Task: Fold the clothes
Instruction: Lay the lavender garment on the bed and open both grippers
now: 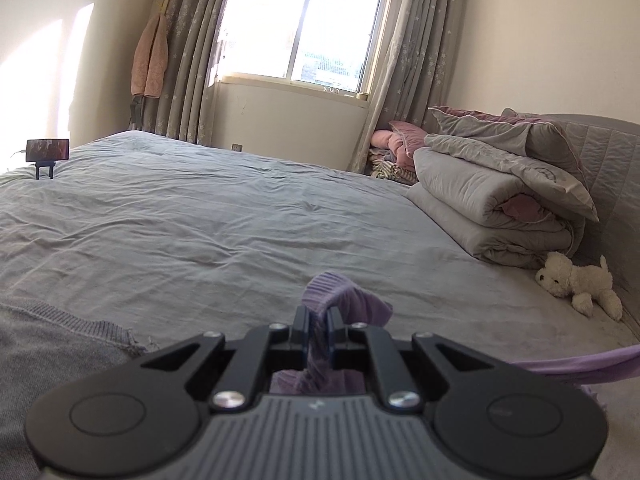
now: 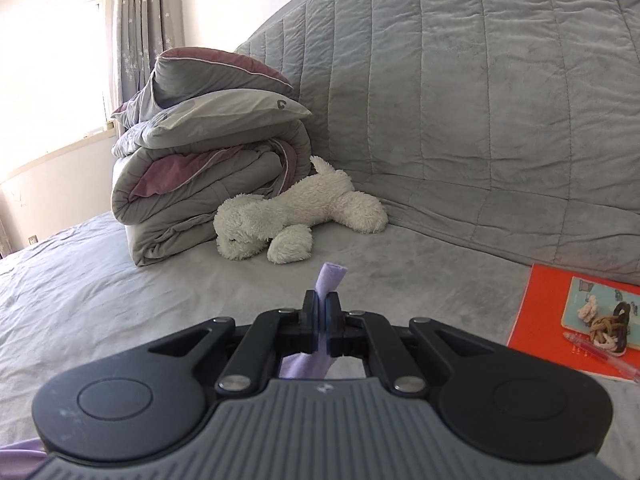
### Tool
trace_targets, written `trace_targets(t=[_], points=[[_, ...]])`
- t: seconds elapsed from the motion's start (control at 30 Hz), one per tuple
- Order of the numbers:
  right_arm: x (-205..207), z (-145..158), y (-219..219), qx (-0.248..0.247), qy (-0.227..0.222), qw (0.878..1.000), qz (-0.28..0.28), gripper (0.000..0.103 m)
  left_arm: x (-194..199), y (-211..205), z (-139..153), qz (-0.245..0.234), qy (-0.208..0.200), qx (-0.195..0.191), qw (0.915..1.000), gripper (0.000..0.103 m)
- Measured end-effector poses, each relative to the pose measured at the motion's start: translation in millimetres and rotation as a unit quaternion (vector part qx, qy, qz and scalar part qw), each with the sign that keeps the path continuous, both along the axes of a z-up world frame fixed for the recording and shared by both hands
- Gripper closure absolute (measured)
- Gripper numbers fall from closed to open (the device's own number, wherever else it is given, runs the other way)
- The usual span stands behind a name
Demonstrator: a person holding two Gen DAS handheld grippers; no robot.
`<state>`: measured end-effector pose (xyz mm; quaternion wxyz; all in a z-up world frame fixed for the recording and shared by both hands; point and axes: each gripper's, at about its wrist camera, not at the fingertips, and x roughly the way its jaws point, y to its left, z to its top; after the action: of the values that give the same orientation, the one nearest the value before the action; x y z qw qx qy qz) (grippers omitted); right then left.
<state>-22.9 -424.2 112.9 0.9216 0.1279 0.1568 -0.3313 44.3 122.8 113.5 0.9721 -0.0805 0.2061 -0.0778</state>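
My left gripper [image 1: 318, 314] is shut on a ribbed edge of a lilac knit garment [image 1: 344, 296], held above the grey bed sheet [image 1: 180, 220]. A stretch of the same lilac cloth [image 1: 580, 364] runs off to the right. My right gripper [image 2: 322, 300] is shut on another fold of the lilac garment [image 2: 330, 276], which sticks up between the fingers. A grey knit garment [image 1: 52, 344] lies on the bed at the lower left of the left wrist view.
A folded grey and pink duvet stack [image 1: 500, 200] sits by the quilted headboard [image 2: 480, 100], with a white plush dog [image 2: 296, 216] beside it. An orange book [image 2: 576, 320] with cords and a pen lies at the right. A phone on a stand [image 1: 46, 152] stands at the far left.
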Motion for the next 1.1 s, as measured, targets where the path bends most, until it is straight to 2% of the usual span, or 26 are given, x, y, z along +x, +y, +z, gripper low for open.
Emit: trace_targets(t=[0.27,0.4,0.5,0.6,0.63,0.67,0.7,0.73,0.8,0.83,0.9,1.0,1.1], points=[[-30.9,-23.6,-44.1,0.012,0.079,0.996,-0.034,0.1,-39.1,7.7,-13.2,-0.004,0.007,0.037,0.9993,0.099],[-44.8,-43.7,-58.2,0.019,0.151,0.988,-0.019,0.101,-62.7,7.9,-21.9,-0.018,0.019,0.055,0.9982,0.099],[-56.8,-49.0,-64.4,0.023,0.174,0.984,-0.008,0.1,-76.3,4.5,-25.6,-0.037,0.027,0.067,0.9967,0.098],[-61.1,-50.0,-61.2,0.012,0.193,0.981,0.009,0.1,-77.4,4.0,-24.9,-0.035,0.036,0.057,0.9971,0.094],[-60.5,-51.3,-57.9,0.002,0.203,0.979,0.01,0.1,-75.2,3.4,-25.2,-0.034,0.04,0.05,0.9973,0.082],[-59.8,-52.4,-56.2,-0.005,0.21,0.978,0.011,0.097,-73.0,2.8,-25.5,-0.033,0.045,0.044,0.9975,0.072],[-58.0,-53.7,-53.1,-0.015,0.219,0.975,0.01,0.092,-70.7,1.7,-25.9,-0.033,0.049,0.038,0.9975,0.055],[-56.7,-54.1,-50.4,-0.026,0.224,0.974,0.011,0.088,-67.8,-1.4,-27.1,-0.034,0.052,0.036,0.9974,0.049],[-55.2,-52.3,-44.4,-0.038,0.221,0.974,0.025,0.083,-60.3,-10.1,-30.6,-0.041,0.056,0.04,0.9968,0.046],[-54.7,-50.9,-41.0,-0.041,0.217,0.975,0.034,0.067,-55.6,-14.2,-33.0,-0.042,0.06,0.042,0.9964,0.04],[-53.4,-46.6,-31.5,-0.048,0.204,0.976,0.059,0.042,-45.5,-21.1,-39.7,-0.041,0.069,0.046,0.9957,0.037],[-47.1,-39.6,-13.1,-0.064,0.188,0.975,0.096,0.04,-29.6,-29.0,-47.9,-0.035,0.08,0.046,0.995,0.039],[-35.0,-40.0,5.3,-0.054,0.182,0.969,0.159,0.04,-16.5,-38.6,-55.2,-0.041,0.083,0.055,0.9942,0.044]])
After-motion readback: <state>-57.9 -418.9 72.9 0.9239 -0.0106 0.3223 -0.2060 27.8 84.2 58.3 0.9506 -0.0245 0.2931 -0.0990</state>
